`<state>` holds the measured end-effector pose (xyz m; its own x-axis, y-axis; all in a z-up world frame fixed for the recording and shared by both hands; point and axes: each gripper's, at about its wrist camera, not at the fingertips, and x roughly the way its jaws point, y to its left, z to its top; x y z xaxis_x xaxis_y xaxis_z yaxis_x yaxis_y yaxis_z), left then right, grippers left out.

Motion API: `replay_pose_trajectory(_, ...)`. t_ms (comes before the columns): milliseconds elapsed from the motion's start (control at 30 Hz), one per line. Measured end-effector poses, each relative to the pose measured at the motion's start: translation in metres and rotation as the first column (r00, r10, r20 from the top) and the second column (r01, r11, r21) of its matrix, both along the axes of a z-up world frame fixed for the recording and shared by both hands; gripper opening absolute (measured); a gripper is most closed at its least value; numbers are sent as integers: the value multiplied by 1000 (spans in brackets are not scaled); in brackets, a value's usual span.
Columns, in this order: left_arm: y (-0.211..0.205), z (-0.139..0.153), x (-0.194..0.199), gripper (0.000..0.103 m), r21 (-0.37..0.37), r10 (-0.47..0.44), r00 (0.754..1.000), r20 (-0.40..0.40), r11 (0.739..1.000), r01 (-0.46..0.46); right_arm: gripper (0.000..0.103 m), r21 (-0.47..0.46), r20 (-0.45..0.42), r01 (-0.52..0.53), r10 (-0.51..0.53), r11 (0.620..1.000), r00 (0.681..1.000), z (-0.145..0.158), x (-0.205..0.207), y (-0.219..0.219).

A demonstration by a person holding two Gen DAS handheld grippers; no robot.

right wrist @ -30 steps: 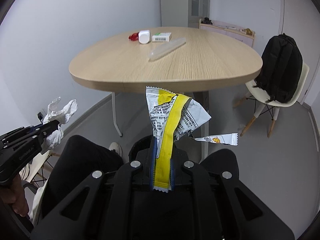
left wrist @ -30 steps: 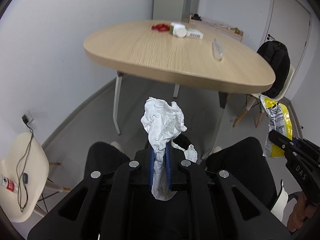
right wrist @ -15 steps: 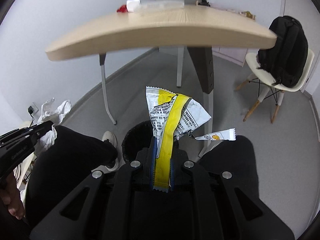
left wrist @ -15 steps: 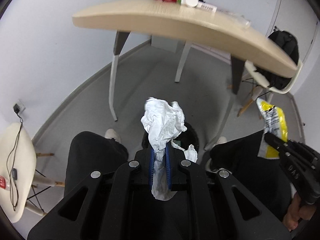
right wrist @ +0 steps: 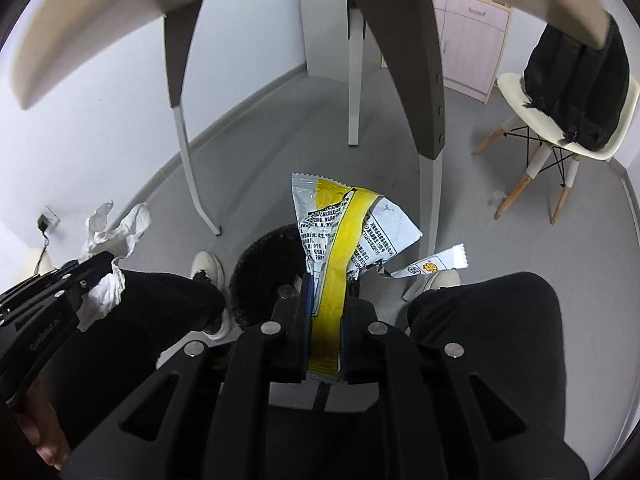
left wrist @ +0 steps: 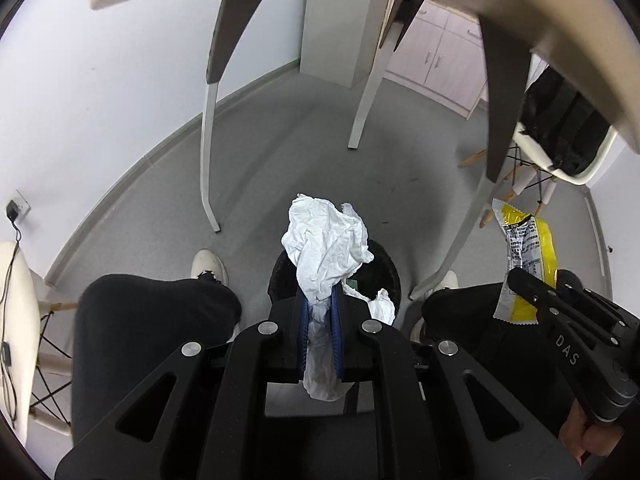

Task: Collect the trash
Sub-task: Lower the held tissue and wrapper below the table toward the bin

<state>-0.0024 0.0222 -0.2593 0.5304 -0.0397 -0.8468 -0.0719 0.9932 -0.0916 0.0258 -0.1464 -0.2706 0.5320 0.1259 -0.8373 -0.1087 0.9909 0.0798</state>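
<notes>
My left gripper (left wrist: 321, 304) is shut on a crumpled white tissue (left wrist: 325, 248) that sticks up between its blue pads. Below it on the grey floor stands a round black trash bin (left wrist: 384, 268), partly hidden by the tissue, with white paper inside. My right gripper (right wrist: 325, 292) is shut on a yellow and white snack wrapper (right wrist: 340, 224); a small white sachet (right wrist: 434, 265) hangs off it to the right. The same bin (right wrist: 262, 260) shows just beneath the wrapper. Each gripper appears at the other view's edge: the right gripper (left wrist: 516, 276) and the left gripper (right wrist: 106, 260).
The wooden table's underside (right wrist: 100, 40) arches overhead, its legs (left wrist: 208, 152) standing around the bin. A person's knees in black trousers (left wrist: 156, 312) and white shoes (right wrist: 206, 266) flank the bin. A chair with a black backpack (right wrist: 580, 92) stands at the right.
Both grippers have sunk from above the tabletop to below its edge, and now point down at the bin. The tissue and the wrapper stay clamped as before.
</notes>
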Motion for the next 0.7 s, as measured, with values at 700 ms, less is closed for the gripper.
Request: replay_pose_trajectory(700,13,-78,74,9,-8,25,994,-108,1000,-26,11,4,-107,-63,63,998,992,-81,88,37)
